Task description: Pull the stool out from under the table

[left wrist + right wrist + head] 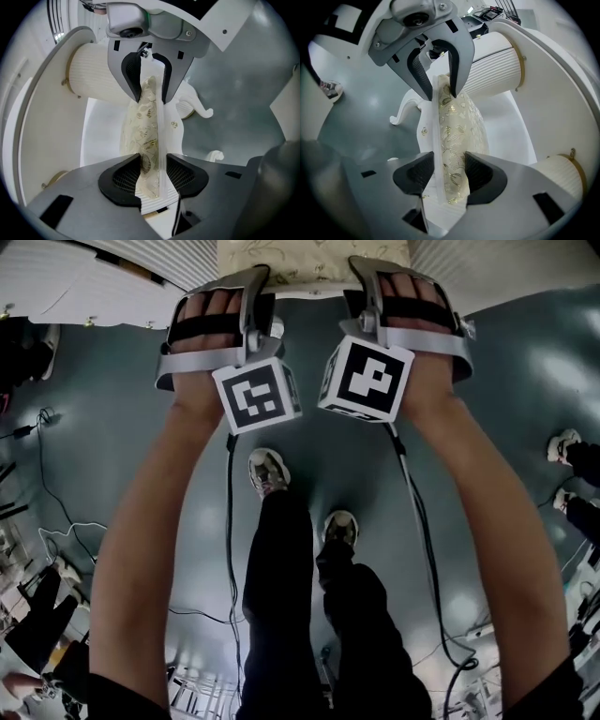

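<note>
We saw the left tongs (152, 176) closed on one side edge of the stool (314, 261): their two black pads pressed on the cream cushion (146, 126) with gold leaves and on the white frame beside it. The right tongs (443, 176) were closed in the same way on the opposite side edge. In each gripper view the other tongs appeared at the far end of the seat, so the two faced each other across it. In the head view the left hand (211, 320) and the right hand (422, 310) held the tongs side by side, with the marker cubes (258, 395) turned toward the camera. The stool was at the top edge of that view, and its cushion showed in the gap between two white ribbed panels (94, 277). The gripper views showed the white surface (553, 108) along one side of the seat, with its thick fluted legs (93, 75) near the seat, and a curled white stool leg (194, 107) against the grey floor (94, 446). How far the seat was under the surface we could not tell. Below the hands we saw the person's own legs in black trousers (281, 577) and two shoes (269, 470), and thin cables (230, 549) lay on the floor
</note>
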The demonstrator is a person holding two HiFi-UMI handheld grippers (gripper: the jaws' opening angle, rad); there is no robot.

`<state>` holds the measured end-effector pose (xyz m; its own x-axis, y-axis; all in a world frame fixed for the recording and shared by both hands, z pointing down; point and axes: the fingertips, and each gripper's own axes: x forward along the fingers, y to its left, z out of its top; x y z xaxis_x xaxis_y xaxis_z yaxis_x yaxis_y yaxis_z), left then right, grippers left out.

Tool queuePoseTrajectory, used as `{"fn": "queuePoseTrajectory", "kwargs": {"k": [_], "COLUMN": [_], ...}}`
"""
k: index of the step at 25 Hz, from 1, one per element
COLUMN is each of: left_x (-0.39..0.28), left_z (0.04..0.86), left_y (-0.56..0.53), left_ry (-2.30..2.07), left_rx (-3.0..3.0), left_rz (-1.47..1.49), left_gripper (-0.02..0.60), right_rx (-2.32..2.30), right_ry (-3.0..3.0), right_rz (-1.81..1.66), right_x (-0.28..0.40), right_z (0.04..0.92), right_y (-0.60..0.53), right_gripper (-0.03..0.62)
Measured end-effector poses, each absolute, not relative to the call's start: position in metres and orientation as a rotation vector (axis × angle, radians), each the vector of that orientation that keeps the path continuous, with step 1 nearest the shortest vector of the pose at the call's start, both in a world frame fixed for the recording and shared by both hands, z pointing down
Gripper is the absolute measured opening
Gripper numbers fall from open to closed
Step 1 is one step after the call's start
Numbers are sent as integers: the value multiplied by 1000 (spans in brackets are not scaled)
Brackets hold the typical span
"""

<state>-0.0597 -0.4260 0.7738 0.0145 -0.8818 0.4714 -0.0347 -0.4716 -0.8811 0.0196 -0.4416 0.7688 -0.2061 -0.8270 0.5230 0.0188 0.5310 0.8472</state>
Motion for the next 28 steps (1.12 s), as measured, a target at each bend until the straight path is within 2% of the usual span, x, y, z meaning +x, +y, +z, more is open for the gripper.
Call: {"fn": "queuePoseTrajectory", "kwargs": {"k": [17,28], "left_x": [-46,-52], "left_z": [776,774], "left_y": [-355,-269], "left_ry": [931,860], "left_rx": [-1600,-1611], "left_rz": [-1518,-1509], "left_gripper": [178,179], "right_rx": [694,708], "right_ry": [-1574,-1566], "right_rz": [-890,-873], "right_x": [34,29], "right_z": [775,774], "right_y": [-370,-282], "right_gripper": [204,202]}}
